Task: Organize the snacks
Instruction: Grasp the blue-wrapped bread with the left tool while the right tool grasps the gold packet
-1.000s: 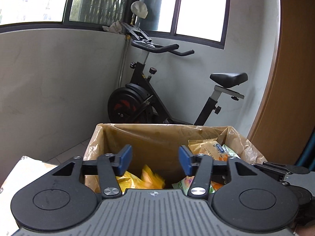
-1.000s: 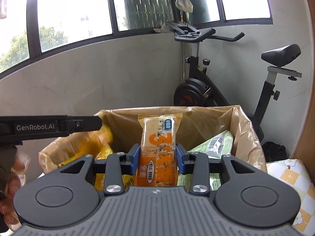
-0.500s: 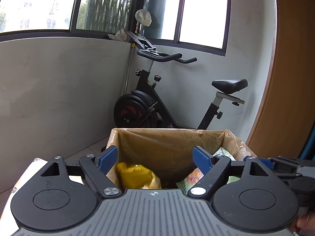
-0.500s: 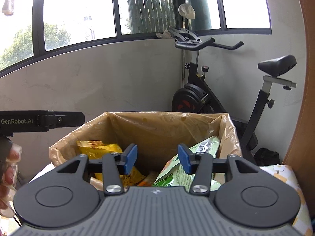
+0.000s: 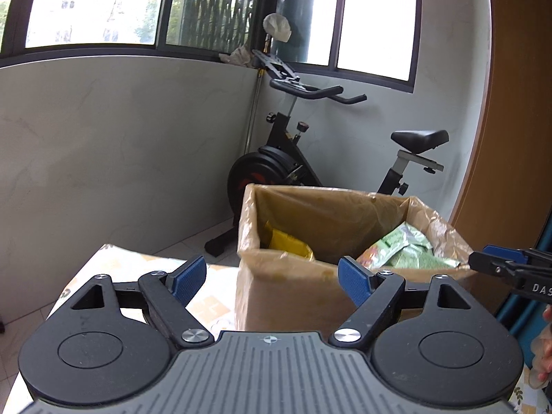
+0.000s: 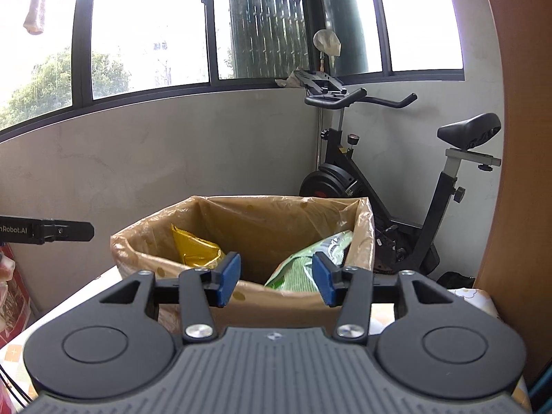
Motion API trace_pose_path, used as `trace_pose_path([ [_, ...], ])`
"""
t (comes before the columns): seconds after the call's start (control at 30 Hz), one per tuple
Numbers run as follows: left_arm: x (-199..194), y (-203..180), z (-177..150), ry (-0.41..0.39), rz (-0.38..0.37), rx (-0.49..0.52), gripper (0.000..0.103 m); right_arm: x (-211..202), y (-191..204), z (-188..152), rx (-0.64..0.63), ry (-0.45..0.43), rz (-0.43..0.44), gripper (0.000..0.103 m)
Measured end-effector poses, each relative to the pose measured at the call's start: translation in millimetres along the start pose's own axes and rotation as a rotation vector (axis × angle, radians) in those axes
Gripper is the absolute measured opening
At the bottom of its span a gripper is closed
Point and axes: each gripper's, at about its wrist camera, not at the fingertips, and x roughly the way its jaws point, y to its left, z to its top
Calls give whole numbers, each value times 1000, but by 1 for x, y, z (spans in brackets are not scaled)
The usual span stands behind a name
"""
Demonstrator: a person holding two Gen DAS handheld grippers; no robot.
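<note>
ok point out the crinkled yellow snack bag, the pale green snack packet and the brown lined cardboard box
crinkled yellow snack bag (image 6: 193,250), right wrist view, its middle
pale green snack packet (image 6: 310,258), right wrist view, its printed face
brown lined cardboard box (image 6: 276,307), right wrist view, its near wall

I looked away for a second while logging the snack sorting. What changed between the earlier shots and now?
The right gripper let go of the orange snack bar it held over the box; the bar is now out of sight. The left gripper spread wider. Both drew back from the box, empty. The yellow bag and green bag remain inside; the exercise bike is unmoved.
</note>
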Motion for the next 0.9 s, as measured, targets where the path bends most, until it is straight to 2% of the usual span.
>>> trace_pose_path([
  [0.23,-9,5,-29,37,15,-58,85,-18,-8,-28,27,22,-15,50],
  [0.37,-14,5,-50,52,51,-100,85,-23,-16,-50,39,64,-31,50],
  [0.47,-16,5,-69,76,53,-130,85,-23,-23,-69,57,111,-46,50],
  [0.6,-13,3,-89,120,72,-120,85,-27,-31,-97,63,176,-68,50],
  [0.77,-17,1,-108,136,62,-111,85,-35,-40,-128,64,249,-64,50],
  [0.9,-16,-1,-119,163,46,-112,85,-33,-39,-153,55,343,-31,50],
])
